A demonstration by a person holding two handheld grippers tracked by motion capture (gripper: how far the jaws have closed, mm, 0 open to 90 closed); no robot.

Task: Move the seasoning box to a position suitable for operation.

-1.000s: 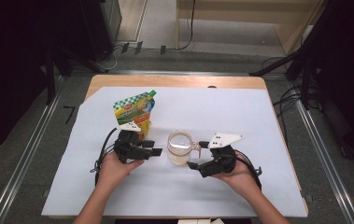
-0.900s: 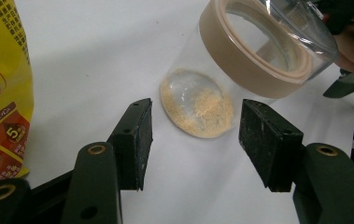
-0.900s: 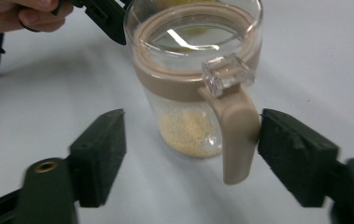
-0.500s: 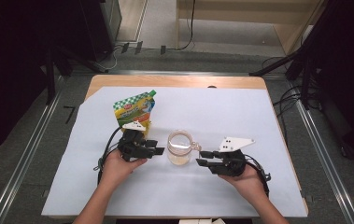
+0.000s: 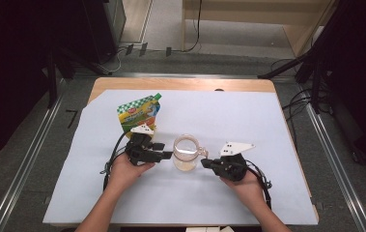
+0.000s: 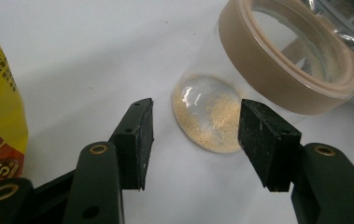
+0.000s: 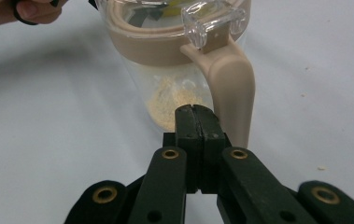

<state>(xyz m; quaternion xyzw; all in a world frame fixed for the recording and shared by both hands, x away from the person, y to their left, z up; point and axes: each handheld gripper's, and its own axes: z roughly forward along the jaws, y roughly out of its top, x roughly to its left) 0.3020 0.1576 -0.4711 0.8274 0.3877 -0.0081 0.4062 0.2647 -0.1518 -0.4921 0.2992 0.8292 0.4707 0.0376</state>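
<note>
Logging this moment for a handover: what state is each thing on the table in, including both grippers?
Clear jar: upright, lid on, a little tan powder at the bottom.
Beige handle: on the jar's side, not gripped.
Pouch: lying flat on the sheet, green cap on.
Left gripper: jaws apart, facing the jar, pads not on it.
Right gripper: jaws just closed, pads together, nothing between them, beside the handle.

You had the clear jar (image 5: 186, 153) standing upright on the white surface (image 5: 248, 121), mid-front. It wore a beige rim band with a beige handle (image 7: 228, 79) and a clear lid tab, and a little tan powder (image 6: 209, 119) lay in its bottom.
</note>
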